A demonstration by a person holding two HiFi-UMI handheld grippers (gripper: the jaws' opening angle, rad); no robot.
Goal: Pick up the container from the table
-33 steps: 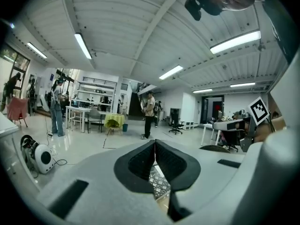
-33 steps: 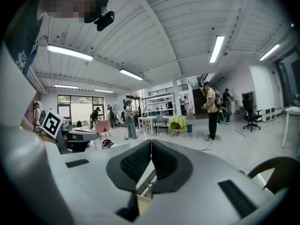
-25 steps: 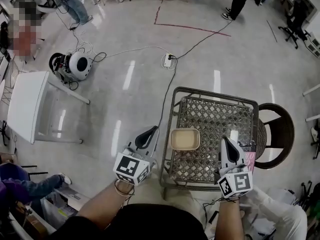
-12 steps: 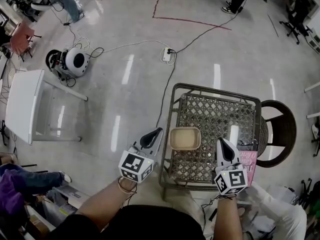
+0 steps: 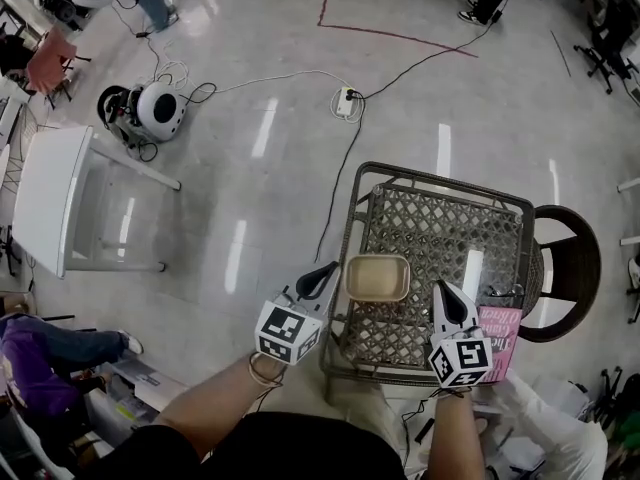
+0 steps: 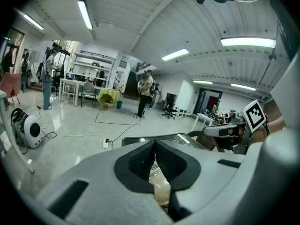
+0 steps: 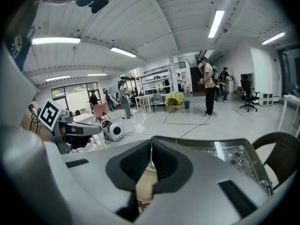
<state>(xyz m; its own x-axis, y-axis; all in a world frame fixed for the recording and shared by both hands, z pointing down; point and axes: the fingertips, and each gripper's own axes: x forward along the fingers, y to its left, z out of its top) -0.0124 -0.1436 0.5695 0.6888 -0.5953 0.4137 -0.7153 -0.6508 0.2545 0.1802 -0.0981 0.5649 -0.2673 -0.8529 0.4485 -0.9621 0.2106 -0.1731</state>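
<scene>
Beige and shallow, the container [image 5: 377,278] sits untouched near the near left corner of the woven-lattice surface [image 5: 445,218].

Over the last second the left gripper [image 5: 323,274] has crept in from the left; its tip now lies just beside the container's left rim, though still off the surface's edge. The right gripper [image 5: 446,293] has barely shifted; it waits to the right of the container, near but apart, with a pink printed item [image 5: 498,330] at its near right.

Both grippers are clenched and empty: each gripper view shows the pads meeting at the tip, with the container [image 6: 160,191] glimpsed beyond through the lower gap.

The approach looks nearly done; my judgement is that the jaws must part before either gripper can take the rim, so the grasp itself has not begun.
</scene>
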